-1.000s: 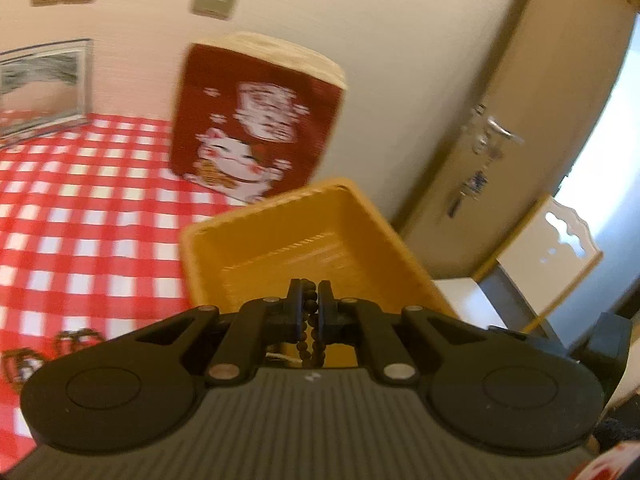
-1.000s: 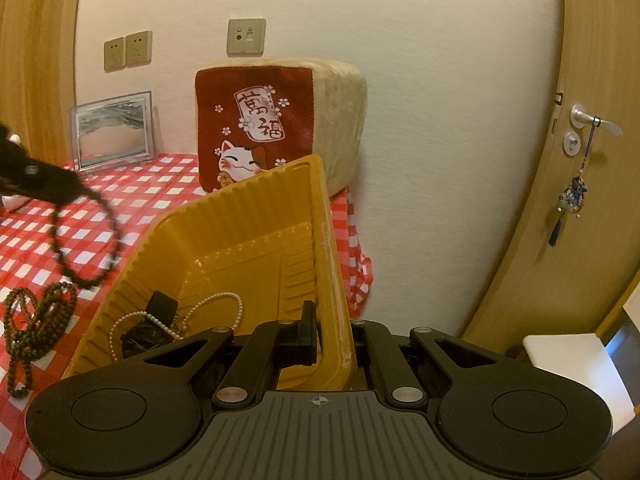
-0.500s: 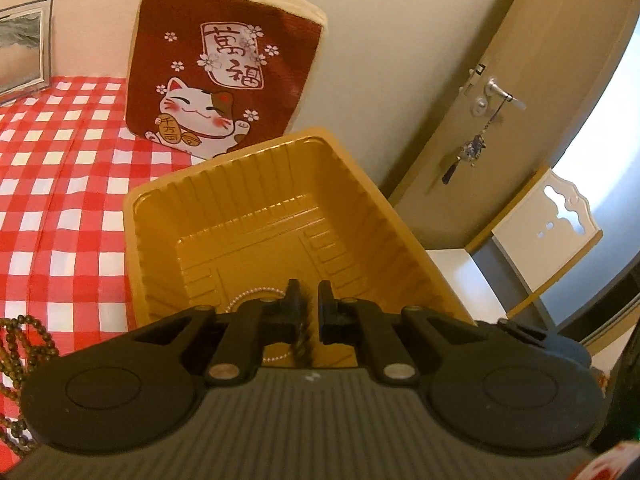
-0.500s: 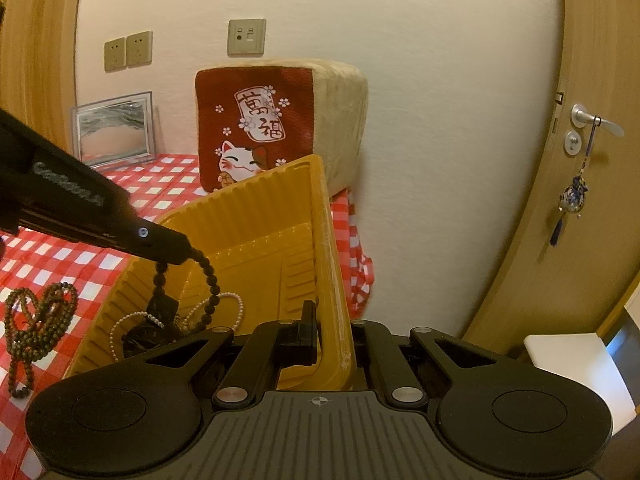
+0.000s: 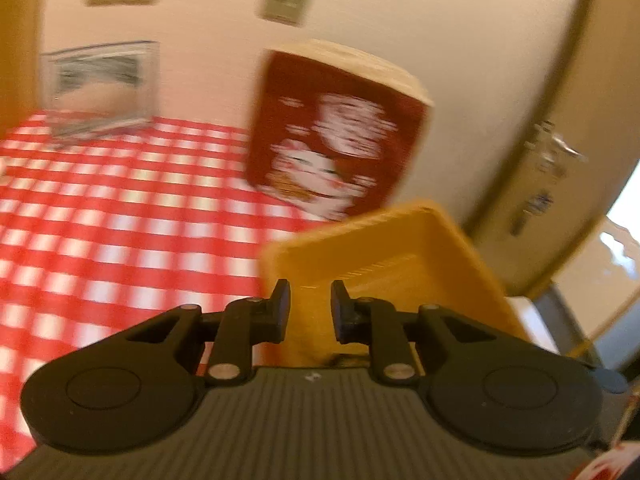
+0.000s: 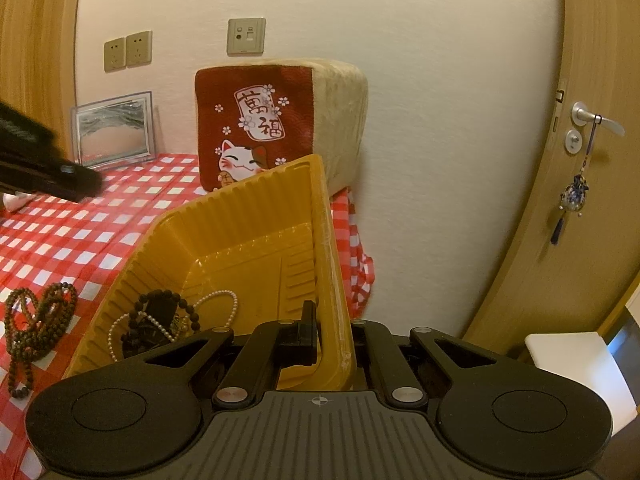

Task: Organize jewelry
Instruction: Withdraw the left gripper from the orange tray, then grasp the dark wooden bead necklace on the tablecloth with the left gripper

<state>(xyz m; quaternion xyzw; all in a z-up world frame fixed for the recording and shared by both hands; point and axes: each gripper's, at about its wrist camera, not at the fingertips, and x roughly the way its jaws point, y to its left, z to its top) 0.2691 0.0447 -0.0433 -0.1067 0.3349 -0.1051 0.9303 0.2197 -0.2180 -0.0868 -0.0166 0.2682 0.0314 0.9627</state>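
My right gripper [image 6: 334,332] is shut on the right rim of a yellow ribbed tray [image 6: 248,220], which it holds tilted over the table's corner. Inside the tray lie a dark bead bracelet [image 6: 160,312] and a white pearl necklace [image 6: 216,300]. A brown bead necklace [image 6: 36,320] lies on the cloth left of the tray. My left gripper [image 5: 310,308] is opening, with nothing between its fingers, and the tray [image 5: 400,248] sits just beyond it. In the right wrist view the left gripper [image 6: 94,184] hangs above the cloth, left of the tray. The left wrist view is blurred.
A red and white checked cloth [image 6: 80,236] covers the table. A lucky-cat cushion [image 6: 256,128] and a glass picture frame [image 6: 114,128] stand against the back wall. To the right are a door [image 6: 592,120] with a hanging charm and a white stool [image 6: 572,360].
My left gripper brought the dark bead bracelet over the tray, let it fall in, parted its jaws and drew back to the left. The right gripper and tray stayed still.
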